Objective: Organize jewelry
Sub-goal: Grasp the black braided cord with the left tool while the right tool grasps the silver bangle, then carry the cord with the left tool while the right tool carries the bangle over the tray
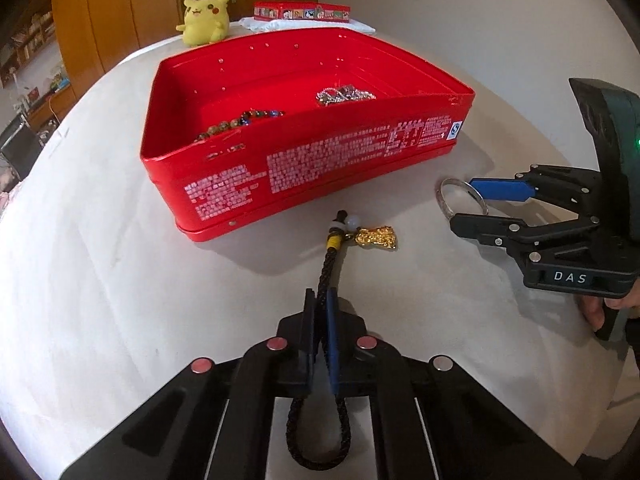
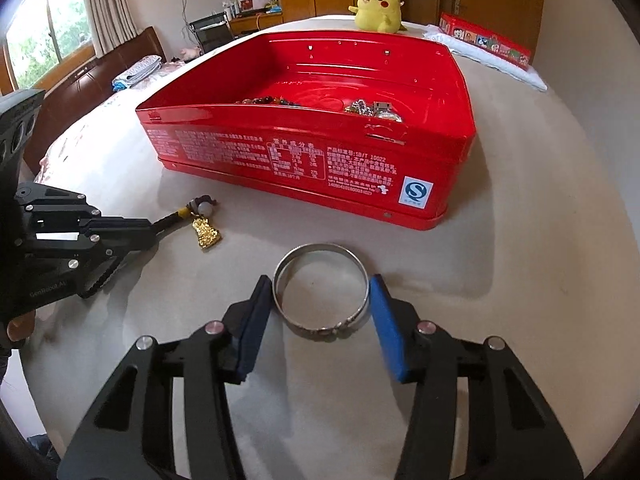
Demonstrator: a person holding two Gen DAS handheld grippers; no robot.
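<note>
A red tin box (image 1: 320, 168) stands open on the white table; it also shows in the right wrist view (image 2: 304, 160). Inside lie a bead bracelet (image 1: 240, 120) and a silver chain (image 1: 344, 95). My left gripper (image 1: 320, 300) is shut on the black braided cord (image 1: 326, 268) of a gold pendant (image 1: 378, 239), which rests on the table before the box. My right gripper (image 2: 320, 286) is open, its pads on either side of a silver bangle (image 2: 320, 292) lying flat on the table. From the left wrist view the right gripper (image 1: 464, 204) is at the right.
A yellow Pikachu plush (image 1: 206, 16) and a red box lid (image 1: 302, 12) on a white cloth sit at the table's far end. A bed and wooden cupboards lie beyond the table.
</note>
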